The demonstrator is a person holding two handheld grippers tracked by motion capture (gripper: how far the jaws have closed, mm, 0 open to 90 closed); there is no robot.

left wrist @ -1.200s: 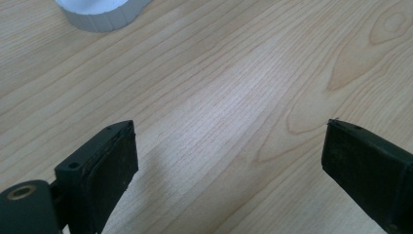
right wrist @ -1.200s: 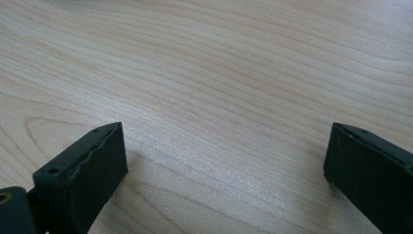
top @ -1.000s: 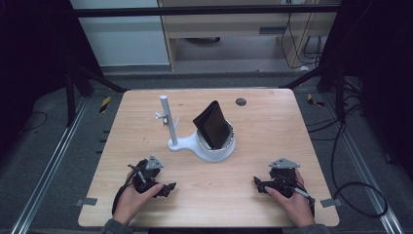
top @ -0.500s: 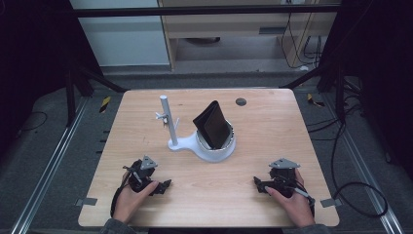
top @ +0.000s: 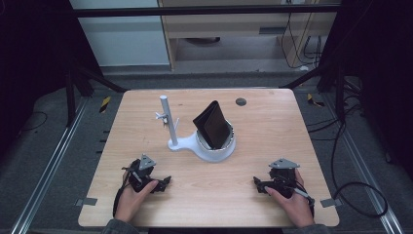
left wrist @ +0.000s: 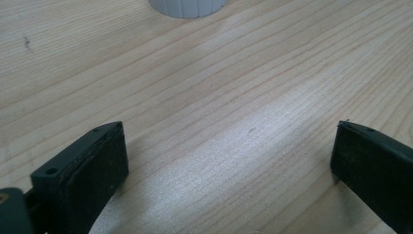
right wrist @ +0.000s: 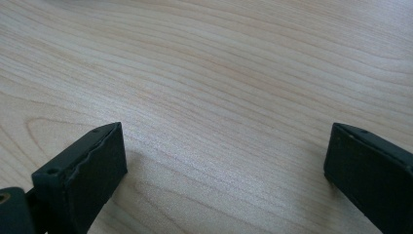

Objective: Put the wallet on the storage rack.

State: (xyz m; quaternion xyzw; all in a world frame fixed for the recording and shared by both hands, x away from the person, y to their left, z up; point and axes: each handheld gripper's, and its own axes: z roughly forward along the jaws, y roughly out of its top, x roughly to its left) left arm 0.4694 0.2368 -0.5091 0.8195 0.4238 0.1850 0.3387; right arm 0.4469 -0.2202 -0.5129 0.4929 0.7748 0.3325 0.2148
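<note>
Now, both your grippers, left [top: 163, 182] and right [top: 257, 183], gape wide, holding nothing; the black wallet [top: 212, 125] looks light and floppy, so pinch its top edge.

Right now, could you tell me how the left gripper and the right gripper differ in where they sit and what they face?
The left gripper lies at the table's near left, the right gripper at its near right. The left one points right, the right one points left. The left gripper view catches the white stand's base; the right gripper view has bare wood ahead. Both are open, empty and low on the table.
</note>
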